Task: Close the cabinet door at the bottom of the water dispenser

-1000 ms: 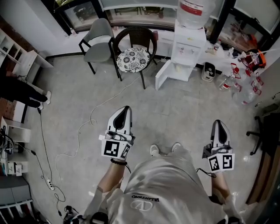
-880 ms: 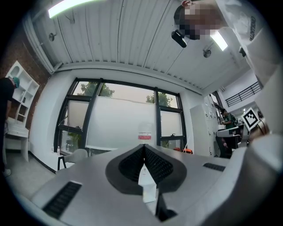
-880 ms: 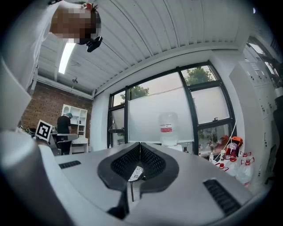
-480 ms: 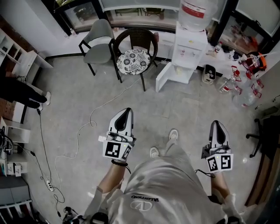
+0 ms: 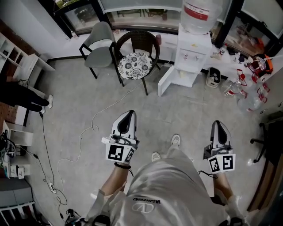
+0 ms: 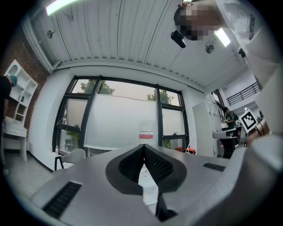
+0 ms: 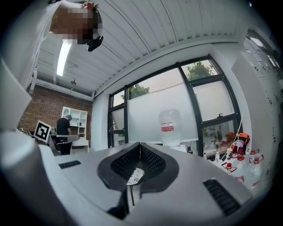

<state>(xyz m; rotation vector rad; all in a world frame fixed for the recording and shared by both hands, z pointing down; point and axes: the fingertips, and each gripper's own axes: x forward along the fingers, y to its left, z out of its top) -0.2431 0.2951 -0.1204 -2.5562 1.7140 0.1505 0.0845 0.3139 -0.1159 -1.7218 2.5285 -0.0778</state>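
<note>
**Facing the open cabinet door from across the floor**

Grey floor [image 5: 79,110] takes up most of the head view, with the person standing mid-room and well apart from the far window wall. Against that wall stands the white water dispenser [image 5: 192,55], a large bottle [image 5: 199,11] seated on top. At its base the cabinet door [image 5: 167,80] stands swung out towards the room, so the task has yet to begin. Just left of it are a dark chair [image 5: 136,57] with a patterned cushion and a grey chair [image 5: 99,42]; the dark chair sits near the door's free edge and could crowd a push from that side. A thin cable [image 5: 88,128] trails across the floor on the left.

The left gripper [image 5: 128,115] and right gripper [image 5: 219,127] are held out roughly level, both aimed towards the dispenser. Each gripper view shows the ribbed jaws pressed together with nothing between them, only background seen through the gap. That probably suits the job: a door needs a nudge, not a grasp, so a closed tip makes a firm pusher.
</note>
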